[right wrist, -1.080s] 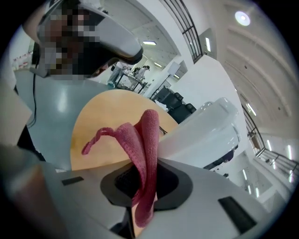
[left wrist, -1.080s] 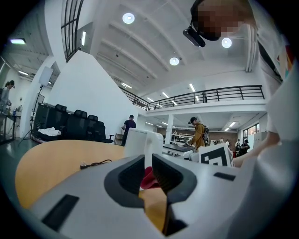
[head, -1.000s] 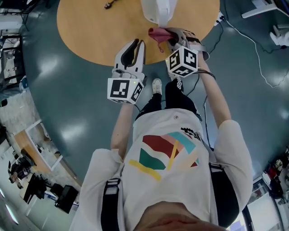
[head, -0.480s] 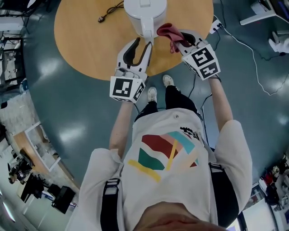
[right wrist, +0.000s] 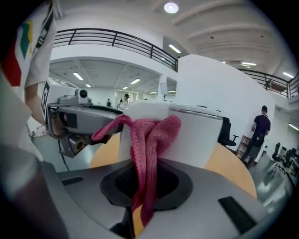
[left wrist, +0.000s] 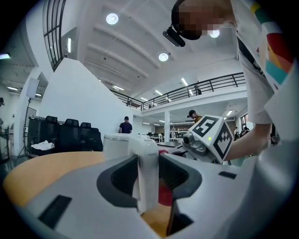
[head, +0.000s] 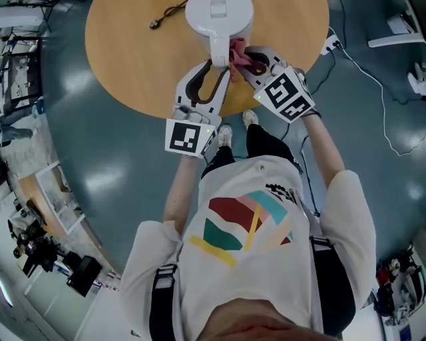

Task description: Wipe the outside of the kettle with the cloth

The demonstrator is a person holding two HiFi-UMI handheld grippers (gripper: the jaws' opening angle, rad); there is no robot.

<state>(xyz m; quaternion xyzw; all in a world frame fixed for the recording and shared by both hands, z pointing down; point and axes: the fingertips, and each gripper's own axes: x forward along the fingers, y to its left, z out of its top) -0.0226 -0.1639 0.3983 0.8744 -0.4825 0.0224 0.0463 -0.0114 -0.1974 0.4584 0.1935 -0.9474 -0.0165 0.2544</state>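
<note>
Round wooden bench [head: 133, 60] carries a white kettle [head: 219, 16], partly cut off by the head view's edge, its handle [head: 218, 48] between the left tool's [head: 215, 66] spread, just-opened jaws, while the right tool [head: 251, 61] pinches a red cloth [head: 237, 56] at its side.

This is a large open-plan lab or office hall, not a home. A railed mezzanine gallery [left wrist: 205, 86] runs above the main room, under recessed round ceiling lights [left wrist: 111, 18]. A row of black office chairs [left wrist: 70, 133] stands beyond the far edge of the round wooden surface [head: 133, 60]. The polished grey-blue floor [head: 100, 153] carries loose cables [head: 373, 72] and a power strip [head: 331, 45]. People [right wrist: 259, 128] stand in the distance.
</note>
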